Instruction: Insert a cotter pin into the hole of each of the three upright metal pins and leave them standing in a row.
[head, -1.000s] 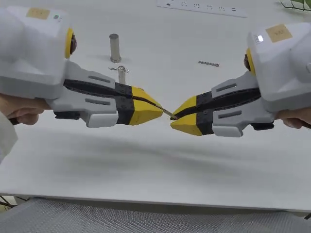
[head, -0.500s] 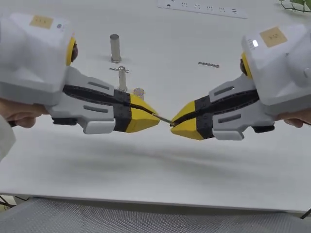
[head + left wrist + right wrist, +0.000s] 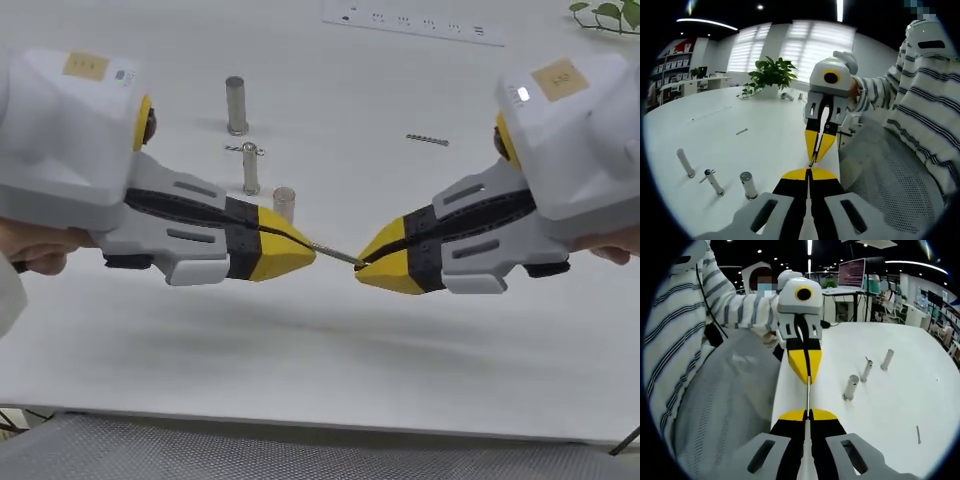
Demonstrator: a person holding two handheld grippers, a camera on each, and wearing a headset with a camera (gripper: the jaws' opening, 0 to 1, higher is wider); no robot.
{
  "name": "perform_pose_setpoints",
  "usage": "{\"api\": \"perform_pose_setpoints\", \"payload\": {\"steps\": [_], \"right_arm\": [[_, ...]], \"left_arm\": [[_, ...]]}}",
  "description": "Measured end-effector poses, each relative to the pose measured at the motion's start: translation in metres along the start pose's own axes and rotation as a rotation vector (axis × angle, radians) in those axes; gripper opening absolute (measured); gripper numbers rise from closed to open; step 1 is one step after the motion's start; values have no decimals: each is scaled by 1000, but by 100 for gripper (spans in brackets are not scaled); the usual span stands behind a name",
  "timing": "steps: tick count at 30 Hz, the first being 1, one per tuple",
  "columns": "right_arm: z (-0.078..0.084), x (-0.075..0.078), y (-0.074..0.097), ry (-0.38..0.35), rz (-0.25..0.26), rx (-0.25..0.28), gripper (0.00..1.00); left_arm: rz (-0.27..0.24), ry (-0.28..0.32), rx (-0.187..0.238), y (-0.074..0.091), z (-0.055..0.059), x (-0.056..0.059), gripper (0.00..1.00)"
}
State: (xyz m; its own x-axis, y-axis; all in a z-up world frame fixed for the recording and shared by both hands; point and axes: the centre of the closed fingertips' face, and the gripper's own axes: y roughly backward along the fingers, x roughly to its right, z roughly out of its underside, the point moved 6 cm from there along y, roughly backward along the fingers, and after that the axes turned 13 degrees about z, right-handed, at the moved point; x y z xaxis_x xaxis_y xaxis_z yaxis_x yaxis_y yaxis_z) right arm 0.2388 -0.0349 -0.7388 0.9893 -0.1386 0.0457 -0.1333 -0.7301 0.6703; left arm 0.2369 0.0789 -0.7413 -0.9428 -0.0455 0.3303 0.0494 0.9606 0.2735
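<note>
Three upright metal pins stand on the white table: a far one (image 3: 236, 103), a middle one (image 3: 250, 167) with a cotter pin through its top, and a near one (image 3: 284, 203). My left gripper (image 3: 312, 250) and right gripper (image 3: 358, 268) meet tip to tip in front of them, above the table. A thin cotter pin (image 3: 335, 254) spans the gap, and both grippers are shut on its ends. In the right gripper view the cotter pin (image 3: 807, 396) runs straight from my jaws to the left gripper (image 3: 807, 381). The left gripper view has the near pin (image 3: 748, 185) at lower left.
A loose cotter pin (image 3: 427, 140) lies on the table at the right rear. A white power strip (image 3: 412, 22) runs along the far edge, with a plant (image 3: 605, 12) in the corner. The table's front edge is close below the grippers.
The two tips have drawn slightly apart, so more of the cotter pin shows between them. The left gripper sits lower, uncovering the near upright pin.
</note>
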Motion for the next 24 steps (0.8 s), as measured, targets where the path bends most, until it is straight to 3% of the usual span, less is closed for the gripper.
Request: {"api": "perform_pose_setpoints", "payload": {"steps": [6,10,11,13,18,24], "right_arm": [[0,5,-2,5,21,-20,4],[3,12,-3,-5,40,-37,4],[3,13,-3,-7,46,-43,4],[5,17,-4,-21,61,-63,4],[14,28,-7,-17,102,-120,4],[18,39,-12,-30,119,-137,4]], "left_arm": [[-43,13,-11,0,3,-4,0],[-80,38,-2,5,9,-11,7],[-88,67,16,7,10,-13,9],[-98,58,24,10,14,-16,14],[-194,70,12,26,29,-37,20],[-264,94,26,31,33,-44,26]]}}
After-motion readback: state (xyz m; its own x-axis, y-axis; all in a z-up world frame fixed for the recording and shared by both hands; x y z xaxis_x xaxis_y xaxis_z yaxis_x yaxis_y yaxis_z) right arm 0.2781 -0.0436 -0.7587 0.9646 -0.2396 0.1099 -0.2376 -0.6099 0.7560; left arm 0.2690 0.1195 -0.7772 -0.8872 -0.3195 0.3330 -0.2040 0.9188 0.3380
